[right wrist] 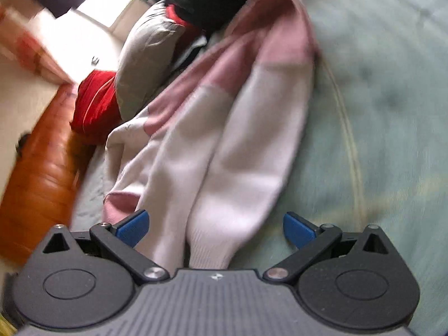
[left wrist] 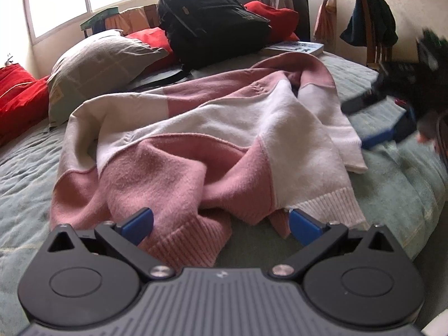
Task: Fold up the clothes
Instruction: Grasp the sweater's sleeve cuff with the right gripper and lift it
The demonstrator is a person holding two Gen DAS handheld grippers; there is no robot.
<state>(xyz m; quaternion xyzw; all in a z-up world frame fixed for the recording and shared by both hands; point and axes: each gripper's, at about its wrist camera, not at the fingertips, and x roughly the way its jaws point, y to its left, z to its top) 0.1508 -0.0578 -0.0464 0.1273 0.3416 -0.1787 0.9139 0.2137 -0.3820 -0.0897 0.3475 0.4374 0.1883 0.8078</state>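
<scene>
Lying crumpled on a pale green bedspread (left wrist: 392,190), a pink and white sweater (left wrist: 212,128) is recorded at the middle of the bed. At far left of the left wrist view, red cushions (left wrist: 19,98) are noted, then a grey pillow (left wrist: 95,64) beside the sweater's far left edge. A black backpack (left wrist: 212,19) is seen beyond the sweater, with a book (left wrist: 296,47) to its right. A chair (left wrist: 375,28) draped with dark cloth is observed at far right.

The left gripper (left wrist: 221,225) is found released, jaws spread wide, with the pink ribbed hem just between the fingers and nothing clamped.

The right gripper (right wrist: 215,228) is likewise found released, jaws wide apart. A white ribbed cuff of the sweater lies between its fingers, ungrasped. This view is blurred. The right gripper also appears, smeared, at the right edge of the left wrist view, just beside the sweater.
</scene>
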